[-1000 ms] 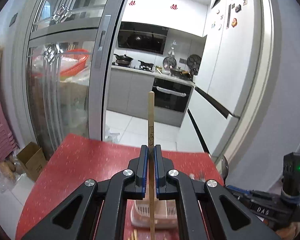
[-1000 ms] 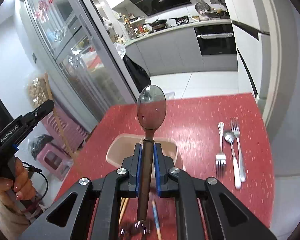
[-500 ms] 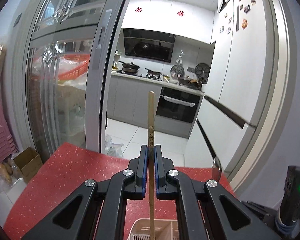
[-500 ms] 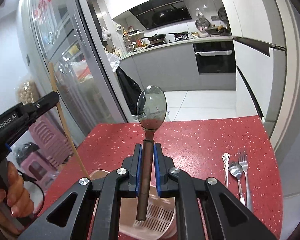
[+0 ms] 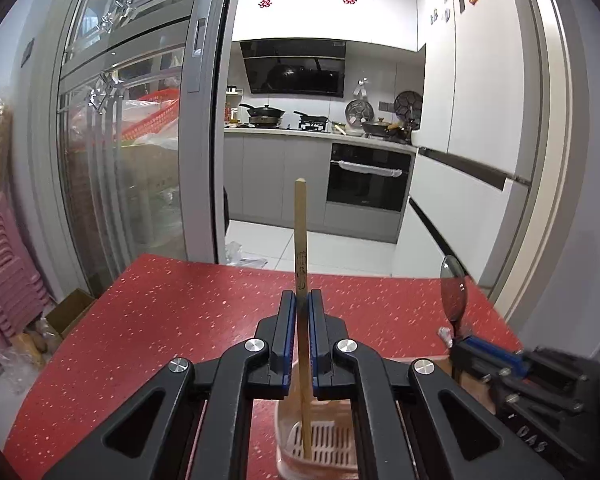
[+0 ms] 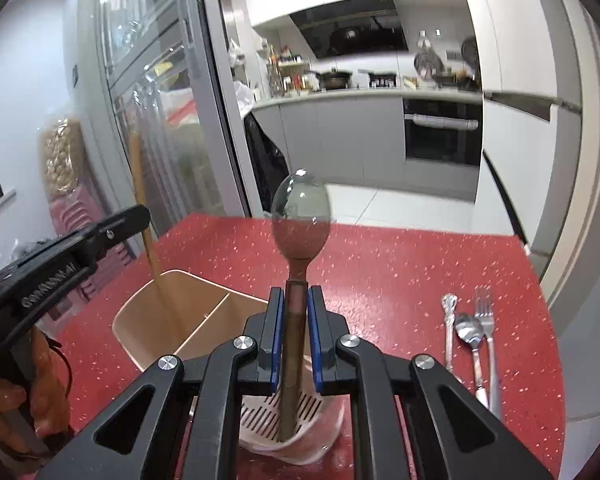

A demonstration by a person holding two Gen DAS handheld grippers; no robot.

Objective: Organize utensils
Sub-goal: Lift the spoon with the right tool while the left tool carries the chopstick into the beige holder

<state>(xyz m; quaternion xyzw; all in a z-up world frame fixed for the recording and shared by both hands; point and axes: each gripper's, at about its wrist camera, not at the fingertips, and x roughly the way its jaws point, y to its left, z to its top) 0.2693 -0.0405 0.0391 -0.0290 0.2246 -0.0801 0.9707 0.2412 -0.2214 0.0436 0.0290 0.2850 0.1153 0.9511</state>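
Observation:
My left gripper (image 5: pixel 299 300) is shut on a bamboo chopstick (image 5: pixel 300 236), held upright with its lower end inside the pink slotted utensil holder (image 5: pixel 324 446). My right gripper (image 6: pixel 296 298) is shut on a dark-handled spoon (image 6: pixel 300 220), bowl up, with its handle end down in the holder's right compartment (image 6: pixel 268 420). The holder (image 6: pixel 172 320) stands on the red table and has a divider. In the right wrist view the left gripper (image 6: pixel 80 248) and its chopstick (image 6: pixel 140 188) show at the left. In the left wrist view the spoon (image 5: pixel 454 292) shows at the right.
A red speckled table (image 6: pixel 400 264) carries two forks (image 6: pixel 486 324) and a small spoon (image 6: pixel 470 332) lying at the right. A glass sliding door (image 5: pixel 140 160) stands at the left and the kitchen (image 5: pixel 340 160) lies beyond the far edge.
Both grippers have come down over the holder. The chopstick's end and the spoon's handle end now sit inside it, where earlier they hung above it.

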